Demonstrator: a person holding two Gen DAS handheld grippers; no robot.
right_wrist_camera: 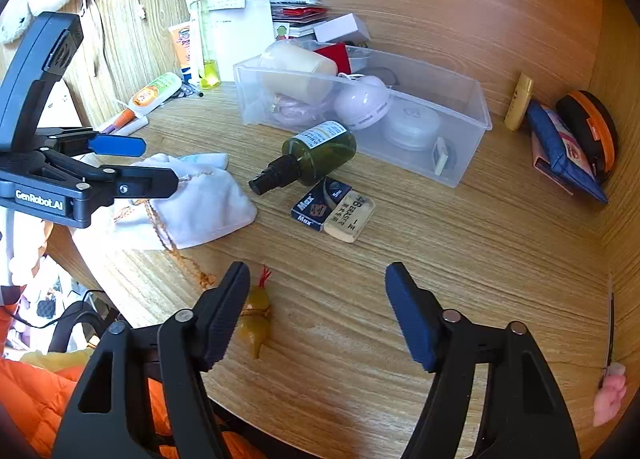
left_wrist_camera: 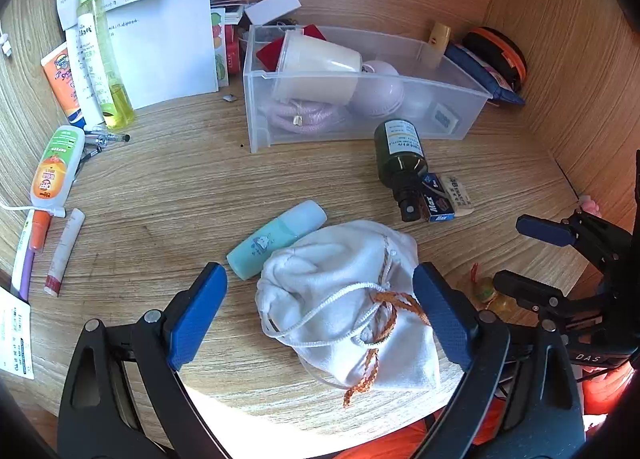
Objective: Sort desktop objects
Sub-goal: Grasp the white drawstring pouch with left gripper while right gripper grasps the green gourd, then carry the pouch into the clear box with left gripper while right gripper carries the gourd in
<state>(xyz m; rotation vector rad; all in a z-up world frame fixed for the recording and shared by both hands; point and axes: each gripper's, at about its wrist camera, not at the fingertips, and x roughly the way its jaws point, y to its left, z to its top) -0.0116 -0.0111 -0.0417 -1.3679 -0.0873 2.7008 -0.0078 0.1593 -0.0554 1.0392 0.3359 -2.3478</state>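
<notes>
White drawstring pouch (left_wrist_camera: 344,299), soft and rumpled with white and orange cords, lies on the desk (left_wrist_camera: 160,195) between my left gripper's (left_wrist_camera: 320,311) spread fingers, untouched. My right gripper (right_wrist_camera: 318,311) gapes too, holding nothing. Beyond I count one teal tube (left_wrist_camera: 276,239), one dark spray bottle (left_wrist_camera: 400,163), one eraser (right_wrist_camera: 349,217), one clear bin (left_wrist_camera: 448,71).

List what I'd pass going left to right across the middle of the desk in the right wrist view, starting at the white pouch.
White drawstring pouch → dark green spray bottle → blue Max box → 4B eraser → navy pouch against the right wall.
</notes>
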